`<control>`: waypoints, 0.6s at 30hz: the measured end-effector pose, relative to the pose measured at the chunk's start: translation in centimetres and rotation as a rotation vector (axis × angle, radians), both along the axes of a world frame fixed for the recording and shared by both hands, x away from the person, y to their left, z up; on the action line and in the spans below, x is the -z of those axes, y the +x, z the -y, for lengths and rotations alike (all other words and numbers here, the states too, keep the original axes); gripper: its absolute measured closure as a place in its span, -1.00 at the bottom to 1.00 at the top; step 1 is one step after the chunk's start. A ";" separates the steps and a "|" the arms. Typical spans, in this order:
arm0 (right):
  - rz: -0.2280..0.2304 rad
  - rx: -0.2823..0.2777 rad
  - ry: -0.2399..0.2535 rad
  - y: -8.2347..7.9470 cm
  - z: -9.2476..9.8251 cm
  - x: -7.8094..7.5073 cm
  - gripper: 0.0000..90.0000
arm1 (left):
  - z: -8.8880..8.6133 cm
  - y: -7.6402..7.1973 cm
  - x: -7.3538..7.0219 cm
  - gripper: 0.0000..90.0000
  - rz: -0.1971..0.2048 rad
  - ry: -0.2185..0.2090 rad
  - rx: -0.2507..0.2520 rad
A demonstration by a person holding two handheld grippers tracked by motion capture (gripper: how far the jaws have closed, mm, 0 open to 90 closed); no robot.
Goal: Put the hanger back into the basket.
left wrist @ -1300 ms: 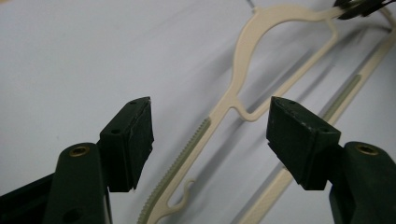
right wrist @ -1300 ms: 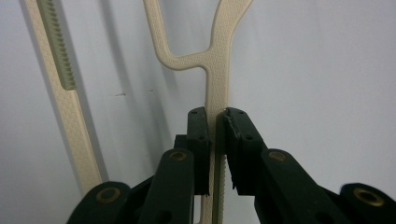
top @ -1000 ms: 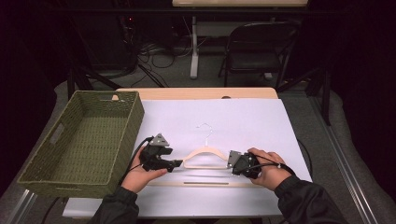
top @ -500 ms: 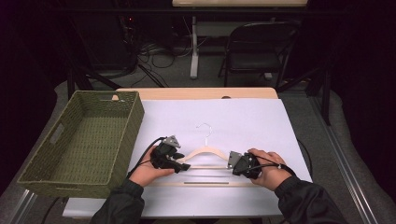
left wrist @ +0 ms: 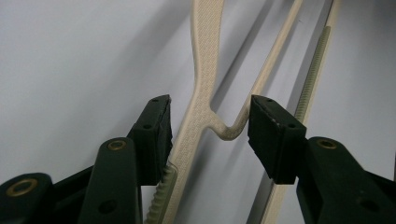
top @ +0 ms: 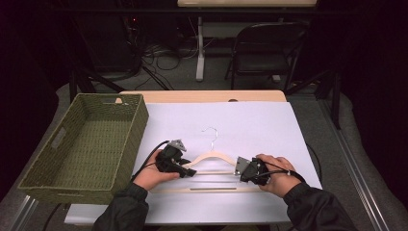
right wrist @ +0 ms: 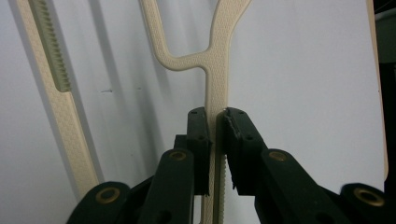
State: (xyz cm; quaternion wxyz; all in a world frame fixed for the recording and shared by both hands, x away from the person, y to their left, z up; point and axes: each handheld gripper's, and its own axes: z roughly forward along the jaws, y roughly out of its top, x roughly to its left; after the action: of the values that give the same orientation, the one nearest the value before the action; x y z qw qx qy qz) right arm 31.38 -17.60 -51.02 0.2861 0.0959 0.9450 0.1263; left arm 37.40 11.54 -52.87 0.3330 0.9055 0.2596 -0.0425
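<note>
A cream hanger (top: 211,156) with a metal hook (top: 210,134) lies flat on the white sheet (top: 255,125). My left gripper (top: 190,171) sits at the hanger's left shoulder. In the left gripper view its jaws (left wrist: 210,123) straddle the hanger's arm (left wrist: 203,70) where a thin bar branches off. They have just been closing; one pad lies against the arm and the other stands apart from it. My right gripper (top: 242,169) is shut on the hanger's right arm (right wrist: 218,60), with both pads (right wrist: 198,135) pressed on it.
A green woven basket (top: 137,120) stands at the left of the table, close to my left hand. The hanger's lower bar (top: 192,189) with a ribbed strip lies near the front edge. A folding chair (top: 269,48) and cables are on the floor behind the table.
My left gripper has moved right, onto the hanger's left shoulder, and its jaws have narrowed around the arm. The right gripper and the hanger have stayed put.
</note>
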 end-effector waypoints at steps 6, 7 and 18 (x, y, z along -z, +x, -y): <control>0.013 -0.008 -0.011 -0.1 0.0 0.0 0.79 | -0.2 0.0 -0.2 0.19 -0.031 -0.018 0.012; 0.025 -0.015 -0.007 -0.1 0.0 0.1 0.79 | -0.3 -0.1 -0.2 0.20 -0.032 -0.019 0.014; 0.062 -0.040 -0.015 -0.6 -0.1 0.0 0.79 | -0.4 -0.5 -0.6 0.31 -0.046 -0.011 0.031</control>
State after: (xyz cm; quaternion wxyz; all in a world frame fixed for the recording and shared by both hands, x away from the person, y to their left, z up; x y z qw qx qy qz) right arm 30.79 -17.46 -51.04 0.3135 0.0708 0.9383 0.1280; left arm 36.91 11.96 -52.28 0.3314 0.9063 0.2529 -0.0702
